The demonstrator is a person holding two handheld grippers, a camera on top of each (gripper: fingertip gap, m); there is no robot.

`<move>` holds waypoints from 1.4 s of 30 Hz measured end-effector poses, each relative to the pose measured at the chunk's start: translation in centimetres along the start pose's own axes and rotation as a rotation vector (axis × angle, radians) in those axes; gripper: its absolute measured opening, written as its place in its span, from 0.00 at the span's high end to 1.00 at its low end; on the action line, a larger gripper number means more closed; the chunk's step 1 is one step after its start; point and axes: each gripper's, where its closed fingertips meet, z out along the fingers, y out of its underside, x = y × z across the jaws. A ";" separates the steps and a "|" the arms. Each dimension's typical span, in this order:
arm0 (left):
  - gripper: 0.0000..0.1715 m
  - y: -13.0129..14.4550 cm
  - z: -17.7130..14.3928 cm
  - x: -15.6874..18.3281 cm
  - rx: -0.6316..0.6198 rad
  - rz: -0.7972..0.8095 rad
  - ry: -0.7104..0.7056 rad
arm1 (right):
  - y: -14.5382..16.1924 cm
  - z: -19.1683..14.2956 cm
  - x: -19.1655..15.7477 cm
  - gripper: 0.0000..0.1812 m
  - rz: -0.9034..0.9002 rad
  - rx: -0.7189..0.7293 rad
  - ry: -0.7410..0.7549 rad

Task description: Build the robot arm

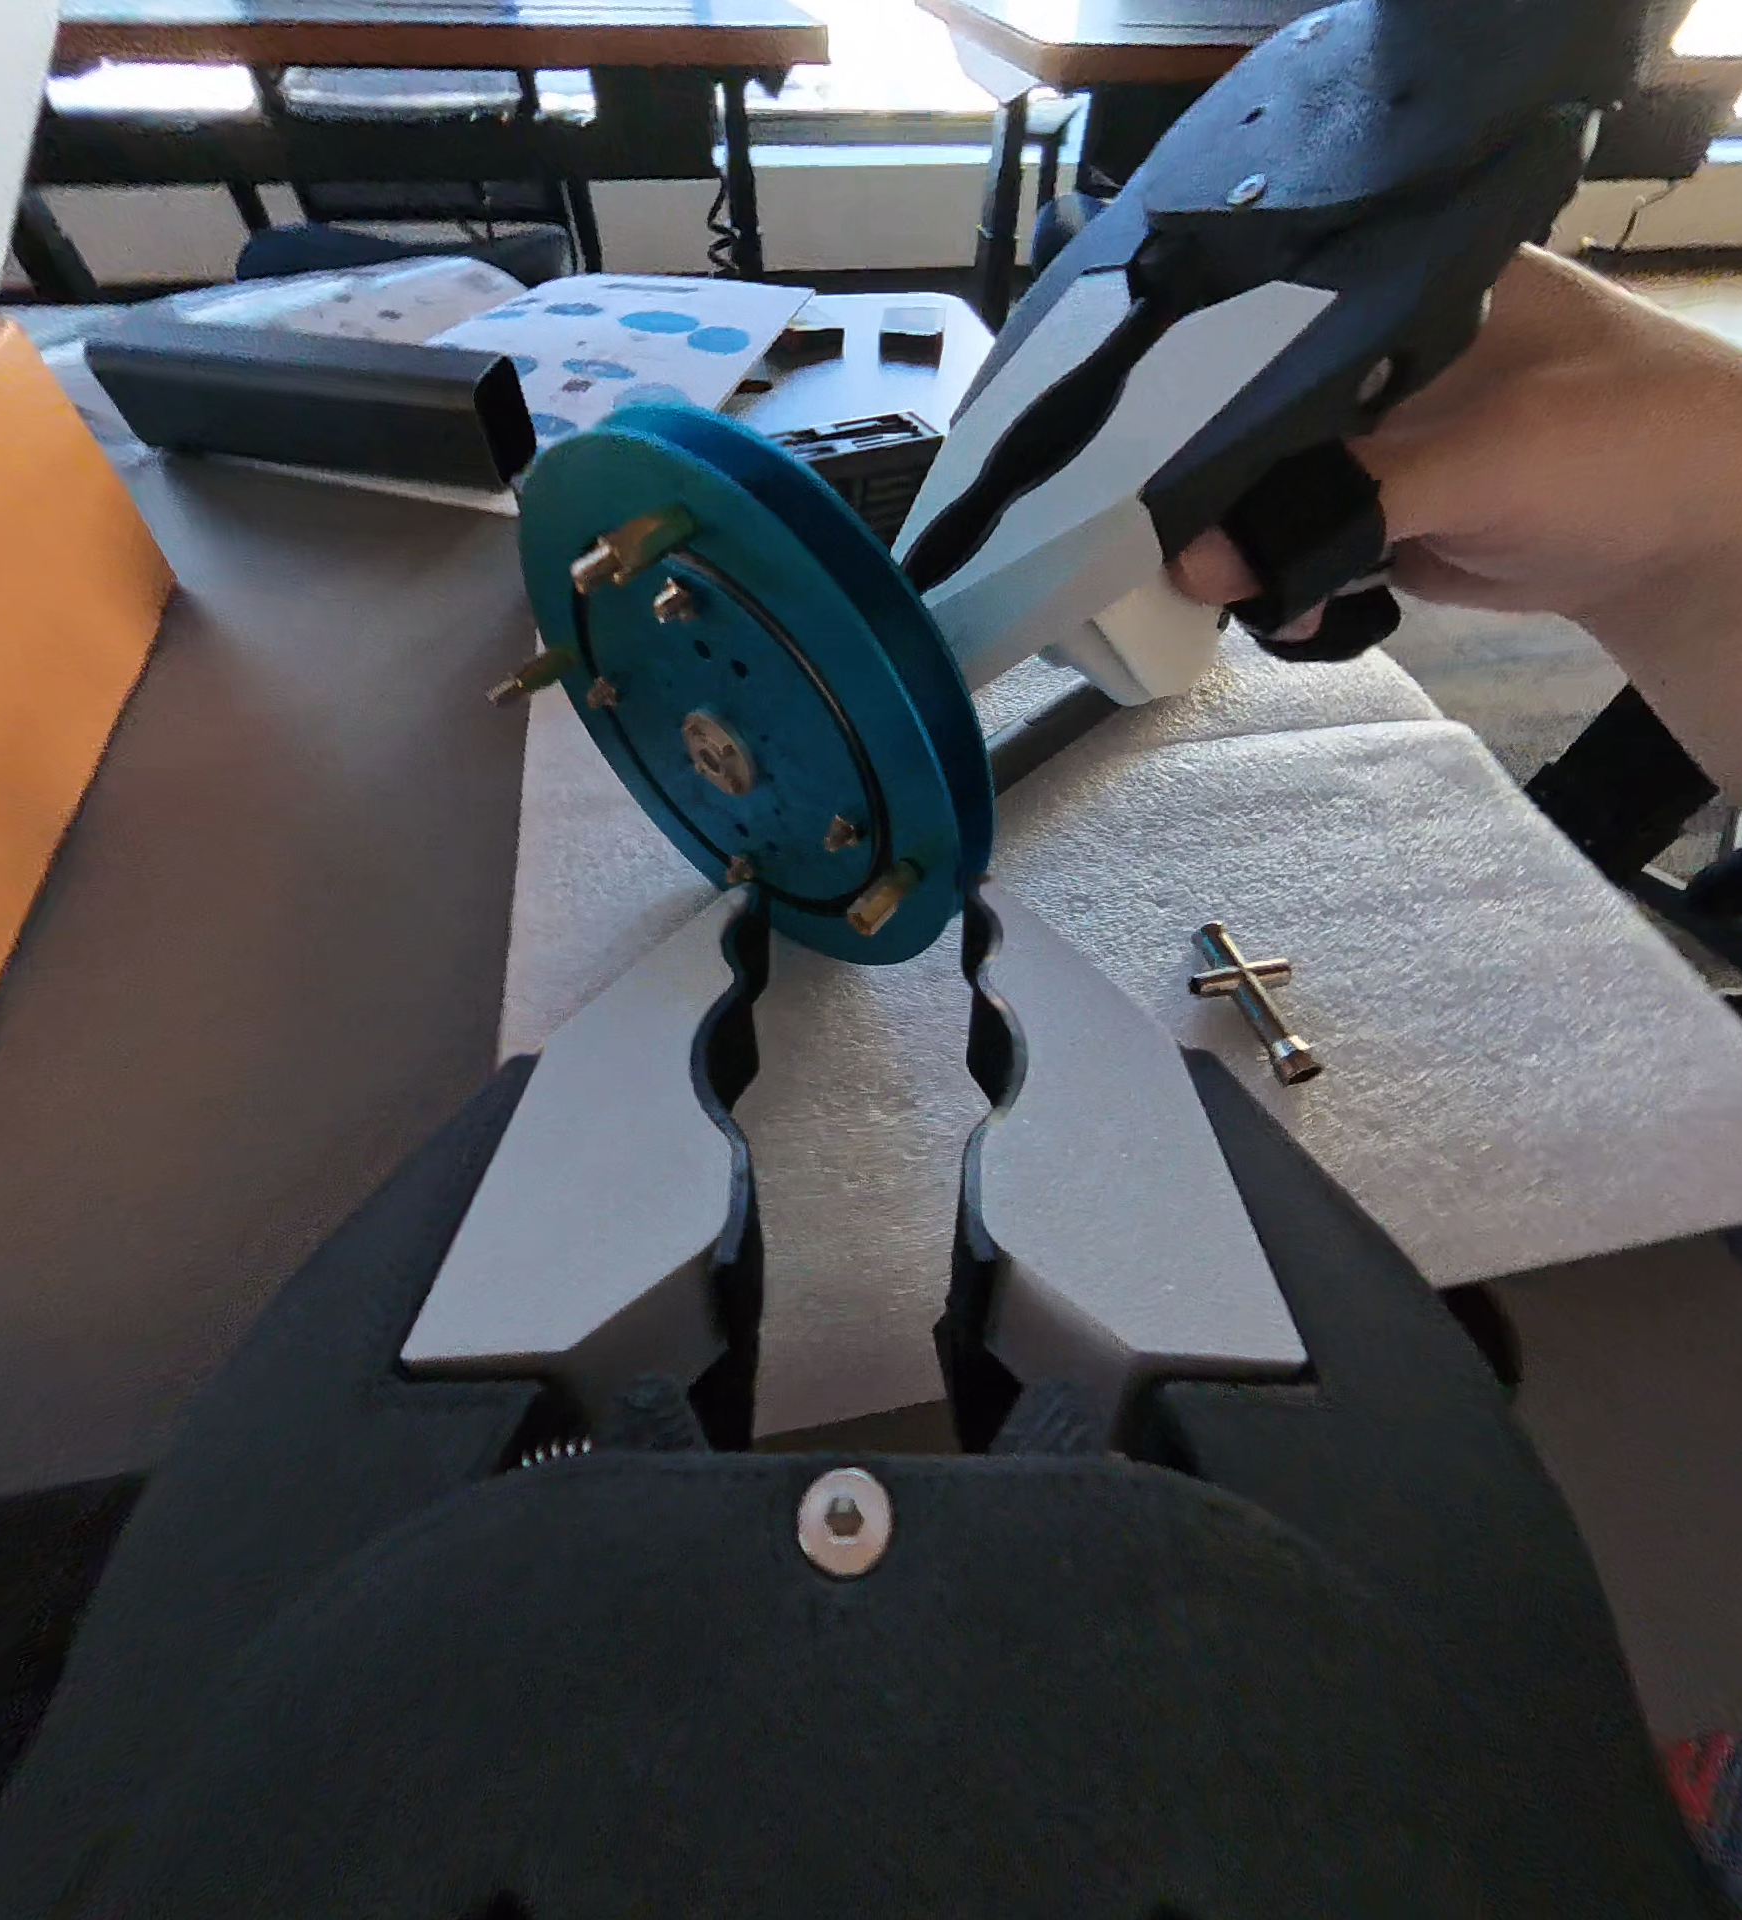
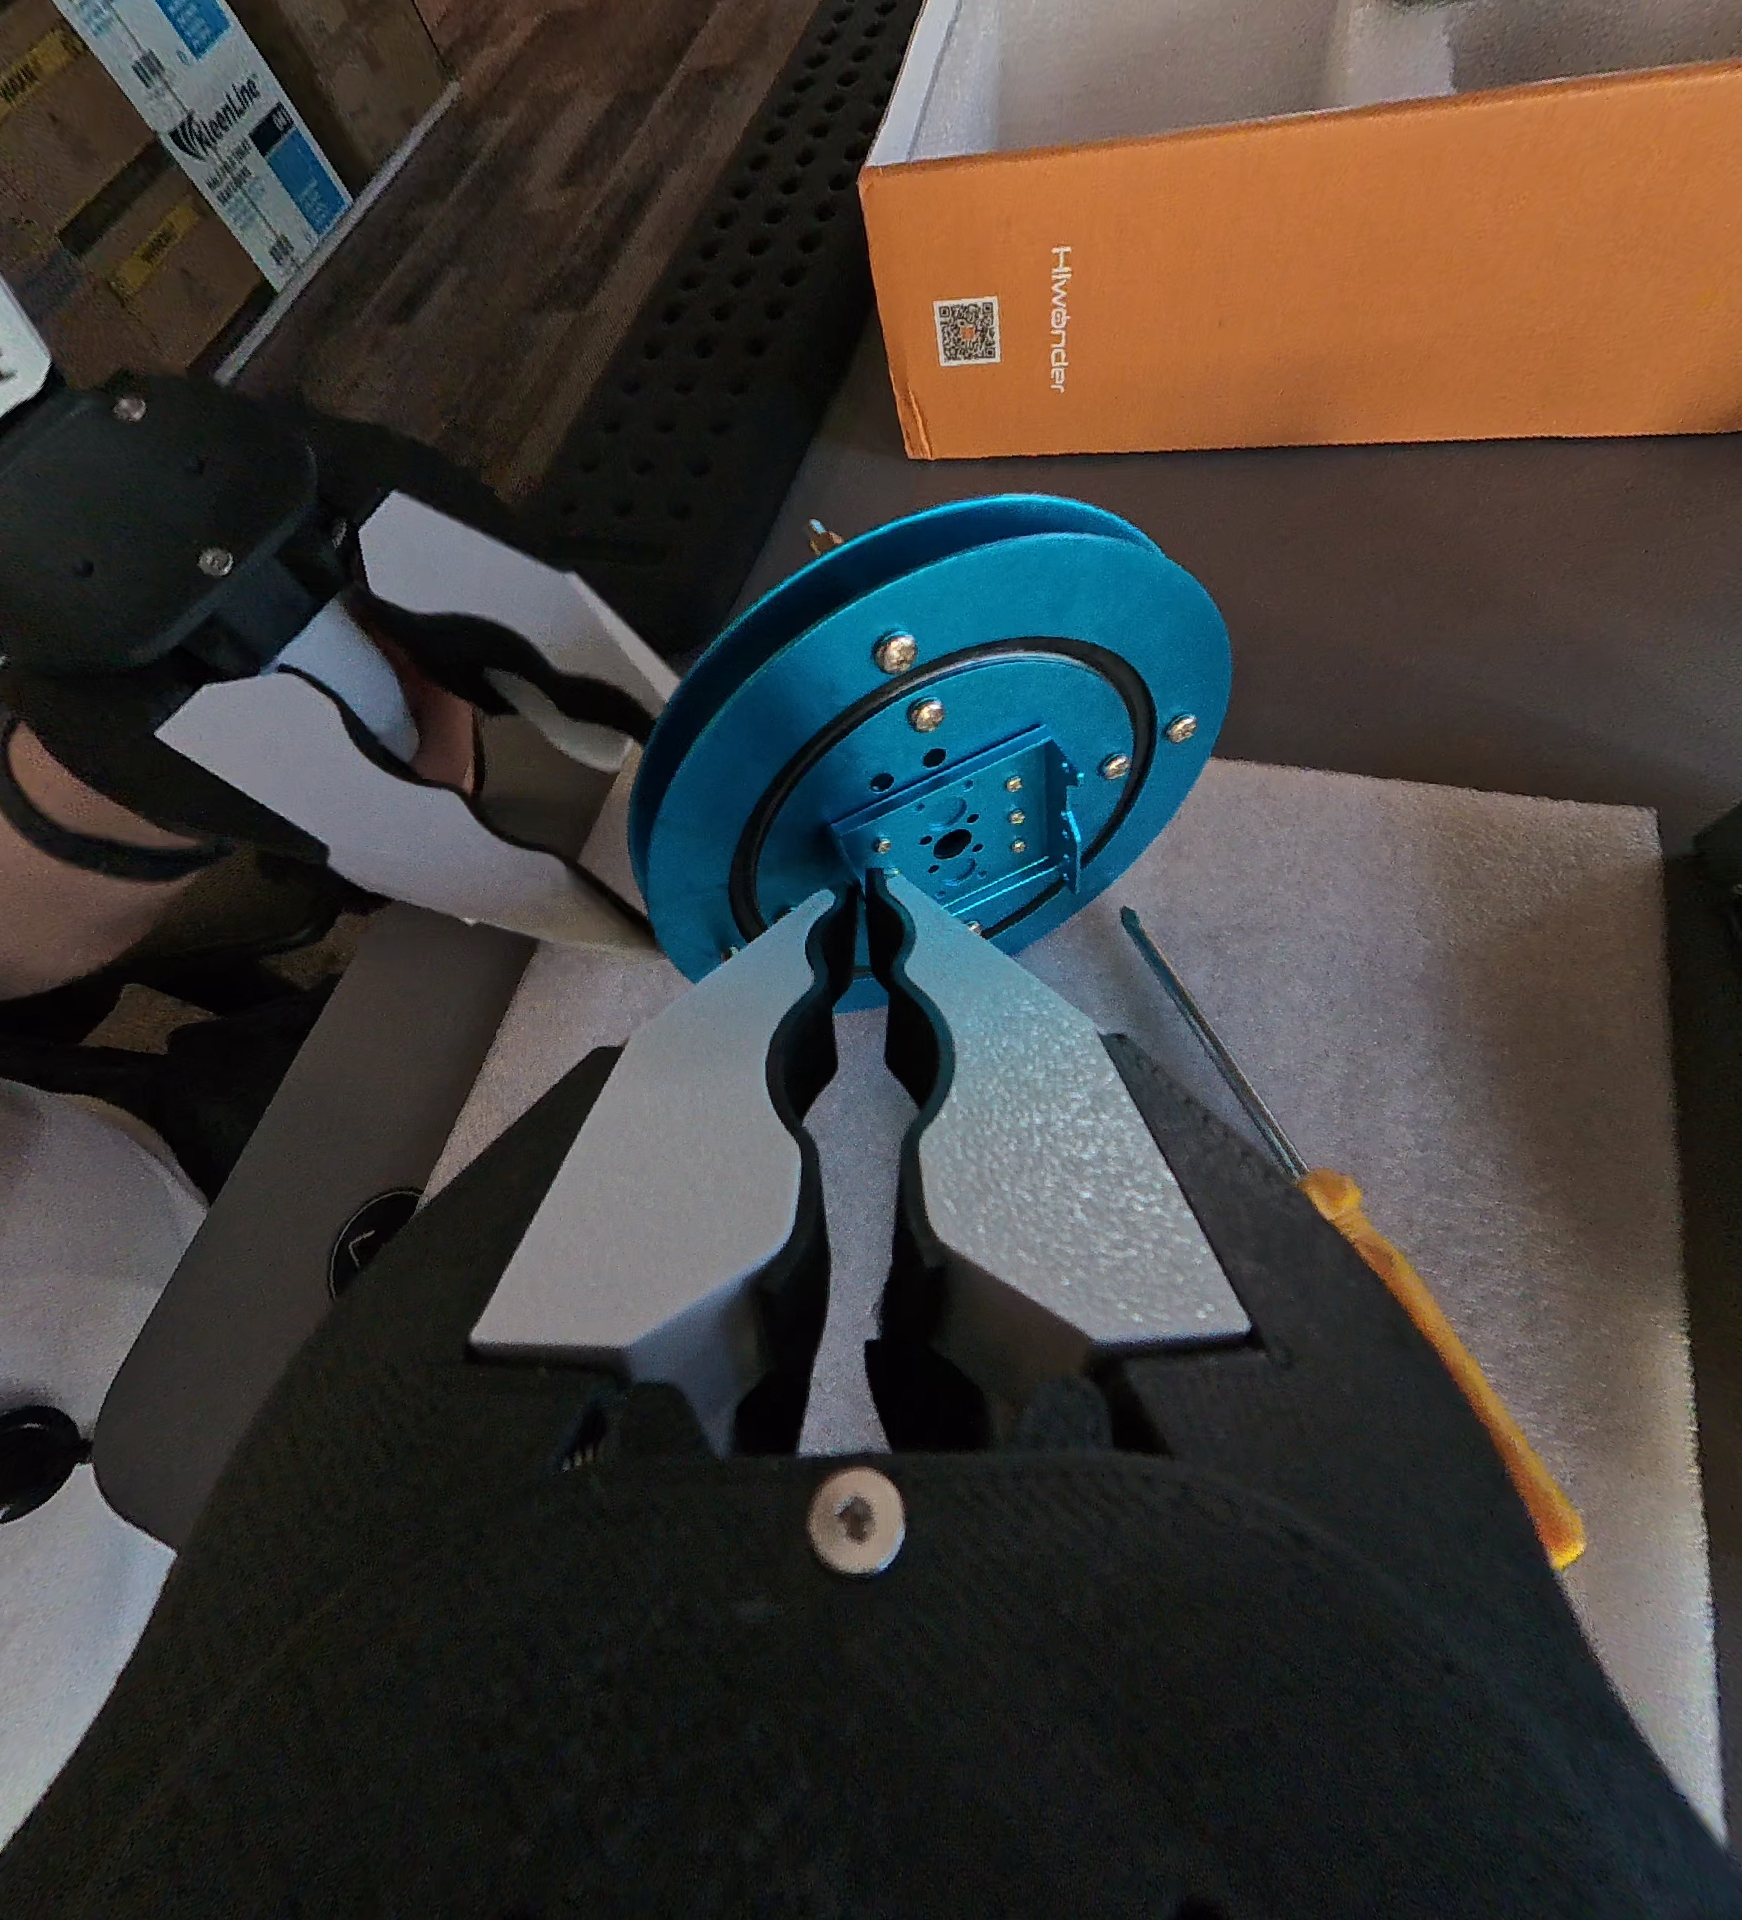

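My left tool (image 1: 862, 914) clamps the lower rim of the blue disc assembly (image 1: 753, 707), one fingertip on either face, holding it on edge above the white foam sheet (image 1: 1366, 935) on the counter (image 1: 275, 831). My right tool (image 2: 859, 896) is pinched together on the small blue bracket (image 2: 971, 821) at the disc's centre. A cross-shaped socket wrench (image 1: 1251, 997) and an orange-handled screwdriver (image 2: 1407, 1309) lie on the foam; an orange box (image 2: 1366, 260) stands beyond.
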 end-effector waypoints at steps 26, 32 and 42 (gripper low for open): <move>0.87 2.4 -0.5 2.2 -0.090 0.034 -0.194 | 2.4 -0.8 -1.9 0.98 -0.067 0.028 0.102; 0.87 2.1 -0.3 1.9 -0.090 0.021 -0.240 | 2.2 -0.7 -1.7 0.98 -0.067 0.025 0.119; 0.88 2.0 -0.2 1.2 -0.092 -0.037 -0.280 | 1.4 -0.2 -1.7 0.97 -0.109 0.012 0.132</move>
